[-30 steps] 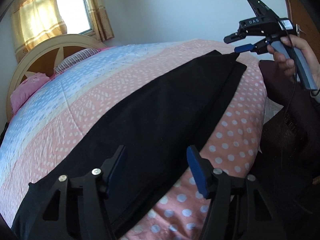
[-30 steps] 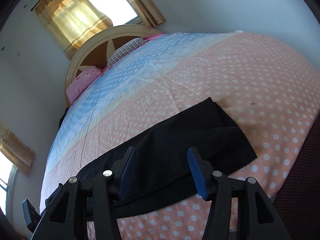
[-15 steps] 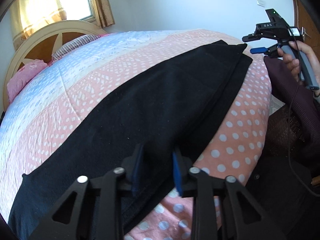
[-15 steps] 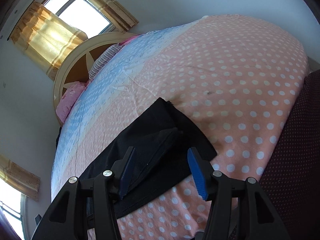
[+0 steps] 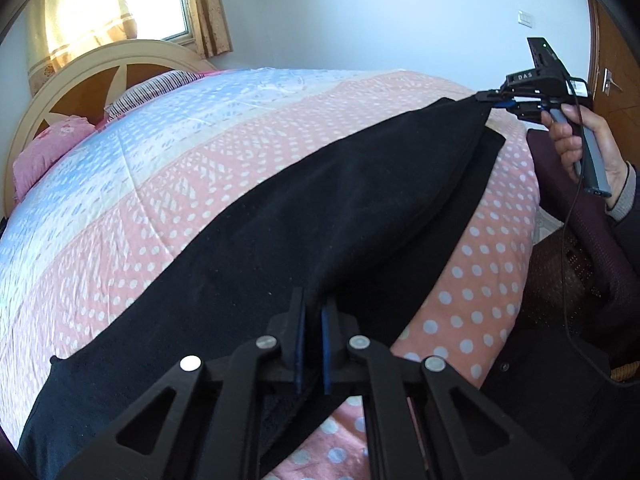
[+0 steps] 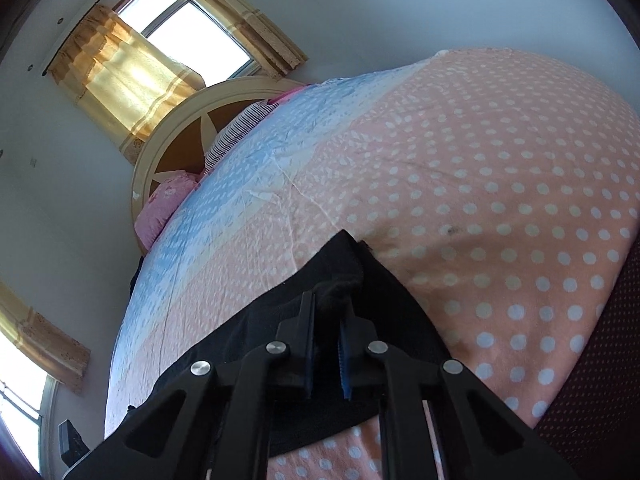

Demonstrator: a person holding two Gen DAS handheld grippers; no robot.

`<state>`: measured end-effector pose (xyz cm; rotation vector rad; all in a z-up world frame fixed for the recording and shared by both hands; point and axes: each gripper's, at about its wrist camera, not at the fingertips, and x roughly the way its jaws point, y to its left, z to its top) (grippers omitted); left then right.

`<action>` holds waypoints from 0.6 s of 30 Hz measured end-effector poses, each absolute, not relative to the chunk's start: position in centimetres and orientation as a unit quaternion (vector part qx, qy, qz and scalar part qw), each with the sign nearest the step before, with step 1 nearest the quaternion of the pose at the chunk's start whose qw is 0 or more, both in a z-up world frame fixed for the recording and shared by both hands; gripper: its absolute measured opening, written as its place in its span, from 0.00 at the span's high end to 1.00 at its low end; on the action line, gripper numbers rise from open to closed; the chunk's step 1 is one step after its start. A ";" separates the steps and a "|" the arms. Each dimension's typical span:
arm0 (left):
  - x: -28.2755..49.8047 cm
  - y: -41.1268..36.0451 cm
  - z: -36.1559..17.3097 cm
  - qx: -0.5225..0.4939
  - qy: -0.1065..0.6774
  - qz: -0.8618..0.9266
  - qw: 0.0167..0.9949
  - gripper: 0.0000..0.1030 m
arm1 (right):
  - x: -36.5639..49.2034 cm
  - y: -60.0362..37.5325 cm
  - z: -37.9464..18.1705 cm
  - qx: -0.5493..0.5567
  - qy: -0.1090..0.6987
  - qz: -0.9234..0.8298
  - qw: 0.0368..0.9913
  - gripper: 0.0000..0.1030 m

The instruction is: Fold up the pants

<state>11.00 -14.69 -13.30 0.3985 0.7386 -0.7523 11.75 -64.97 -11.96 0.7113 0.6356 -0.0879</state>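
Black pants laid lengthwise along near edge of bed, on pink dotted quilt. Top layer pinched at both ends.

Left gripper: jaws narrow, clamped on near edge of pants, fabric bunched between blue pads. Upper layer lifted from the pinch forward, lower layer flat beneath and to the right of the jaws. Likely gripped at the edge so only the top leg lifts.

Right gripper: jaws closing, nearly together, dark fabric wad between them and poking up just ahead of the tips. Rest of pants spread behind and to the left of the jaws; bare quilt ahead and to the right. In left wrist view, same gripper seen at far corner of pants, held by a hand, cloth pulled into a taut peak at its tips.

Judgement: both ends taken together to keep the layer stretched, so a fold carries over without sagging in the middle. Fold itself not yet made; early stage. Next move probably a joint lift and swing across. Risk: thin pinch slipping, or bottom layer dragging along.

Headboard, pillows, curtained window beyond, uninvolved.
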 end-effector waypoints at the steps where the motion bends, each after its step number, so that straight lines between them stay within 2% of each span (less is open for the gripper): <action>1: 10.9 -14.6 -13.3 0.189 0.350 -0.359 0.845 0.94 | 11.5 -65.0 -11.6 0.344 0.301 -0.040 0.889 0.91; 5: 10.2 -14.3 -12.9 0.188 0.338 -0.361 0.848 0.94 | 10.4 -65.5 -11.0 0.341 0.292 -0.049 0.892 0.91; 12: 8.6 -15.1 -14.3 0.240 0.327 -0.371 0.835 0.94 | 10.1 -67.0 -15.8 0.364 0.354 -0.091 0.856 0.91; 18: 8.9 -14.4 -14.1 0.225 0.328 -0.377 0.837 0.94 | 9.7 -66.5 -14.5 0.337 0.342 -0.099 0.871 0.92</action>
